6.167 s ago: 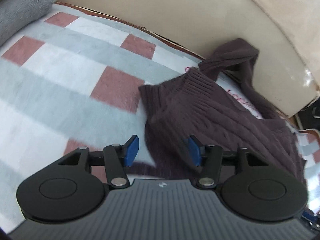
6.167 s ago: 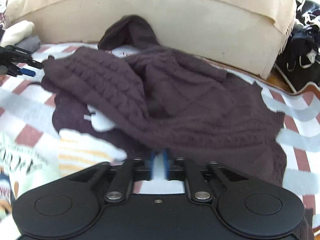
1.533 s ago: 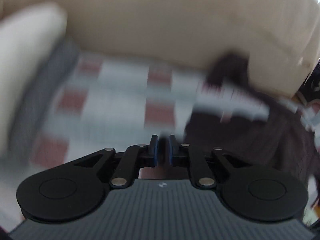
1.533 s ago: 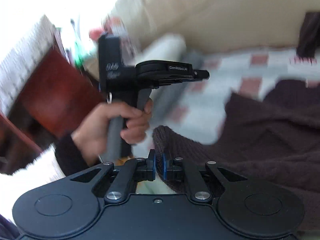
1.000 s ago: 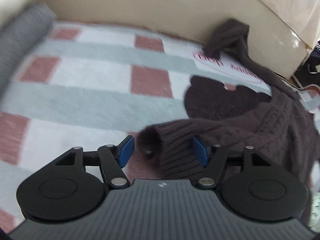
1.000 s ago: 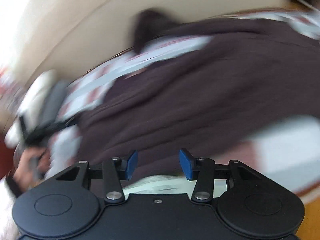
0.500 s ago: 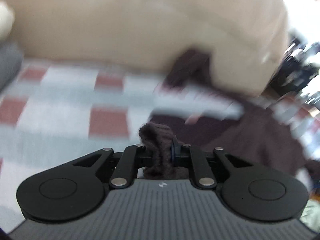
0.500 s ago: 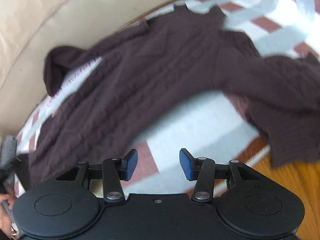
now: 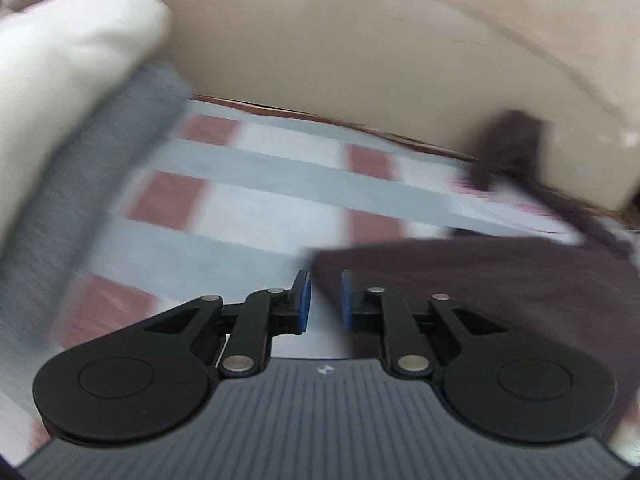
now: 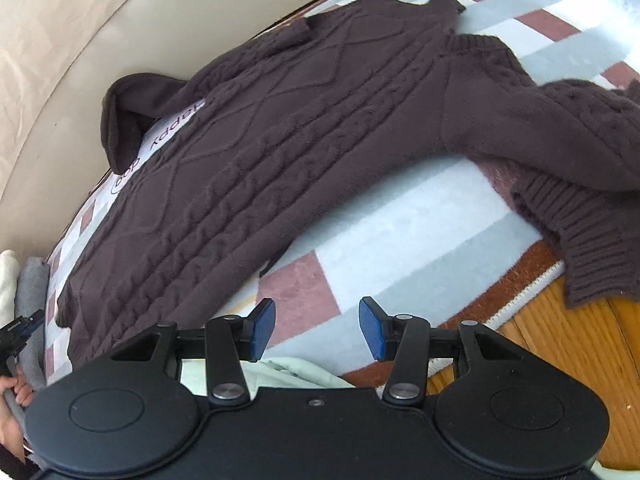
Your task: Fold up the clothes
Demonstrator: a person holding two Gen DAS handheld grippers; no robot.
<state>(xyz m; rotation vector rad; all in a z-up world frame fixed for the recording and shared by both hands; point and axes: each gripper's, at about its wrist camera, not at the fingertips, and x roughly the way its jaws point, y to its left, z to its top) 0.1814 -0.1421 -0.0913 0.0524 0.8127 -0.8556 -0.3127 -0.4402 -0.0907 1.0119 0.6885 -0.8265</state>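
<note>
Left gripper (image 9: 323, 301): blue pads slightly apart, jaws just reopened, nothing clamped; hem of dark brown cable-knit sweater (image 9: 480, 280) just beyond, at 1 o'clock. Right gripper (image 10: 317, 328): jaws well apart, empty, above checked blanket (image 10: 400, 220). Sweater (image 10: 288, 140) spread flat from 8 to 1 o'clock, one sleeve trailing to 3 o'clock over wooden floor (image 10: 560, 360). Folded grey and white clothes (image 9: 80, 140) at 10 o'clock; beige sofa (image 9: 360, 60) at 12.
</note>
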